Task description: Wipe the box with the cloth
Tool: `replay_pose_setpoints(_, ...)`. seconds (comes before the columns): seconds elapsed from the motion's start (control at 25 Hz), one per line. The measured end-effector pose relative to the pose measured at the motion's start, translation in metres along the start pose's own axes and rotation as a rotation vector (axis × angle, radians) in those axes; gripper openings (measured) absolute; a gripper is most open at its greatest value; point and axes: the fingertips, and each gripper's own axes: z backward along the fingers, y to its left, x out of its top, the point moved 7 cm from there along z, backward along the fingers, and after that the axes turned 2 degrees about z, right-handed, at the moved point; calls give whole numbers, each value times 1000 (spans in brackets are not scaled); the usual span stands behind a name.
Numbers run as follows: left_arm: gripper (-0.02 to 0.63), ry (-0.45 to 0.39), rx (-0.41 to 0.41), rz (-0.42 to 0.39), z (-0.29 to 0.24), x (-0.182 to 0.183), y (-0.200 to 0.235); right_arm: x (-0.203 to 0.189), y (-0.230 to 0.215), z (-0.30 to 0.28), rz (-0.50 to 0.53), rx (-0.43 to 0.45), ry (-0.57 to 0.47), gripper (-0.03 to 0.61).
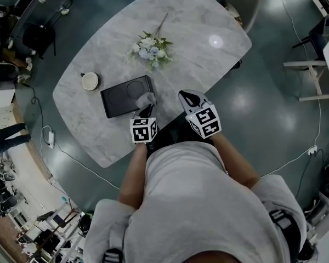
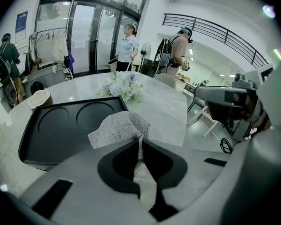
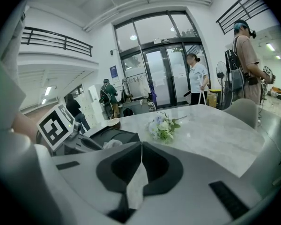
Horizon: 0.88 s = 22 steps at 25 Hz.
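Grey cloth (image 2: 119,128) is pinched by the left gripper (image 2: 140,144) and laid on the black box (image 2: 56,130) just ahead; the right gripper (image 3: 141,146) is closed on nothing.

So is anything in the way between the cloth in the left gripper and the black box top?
Nothing visible. The left gripper pinches the cloth right over the box's near right corner, and the box top is bare. The cup and the flowers stand on the table beside it, off the box.

Flowers (image 1: 151,49) beyond box (image 1: 120,98); bare tabletop (image 1: 208,64) right
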Motion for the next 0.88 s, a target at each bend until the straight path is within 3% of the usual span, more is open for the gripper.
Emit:
replay_pose_setpoints(0.24, 40, -68, 28, 82, 13, 3, 0, 7, 1, -5, -31, 45, -49, 28)
replay_pose_setpoints(0.36, 38, -163, 49, 176, 30, 16, 0, 26, 8, -10, -42, 95, -91, 28)
replay_pose_setpoints(0.52, 39, -310, 111, 282, 54, 28, -7, 44, 17, -19, 29, 195, -100, 28)
replay_pose_setpoints(0.88, 38, -472, 234, 327, 122, 18, 1, 64, 67, -14, 117, 286, -148, 28)
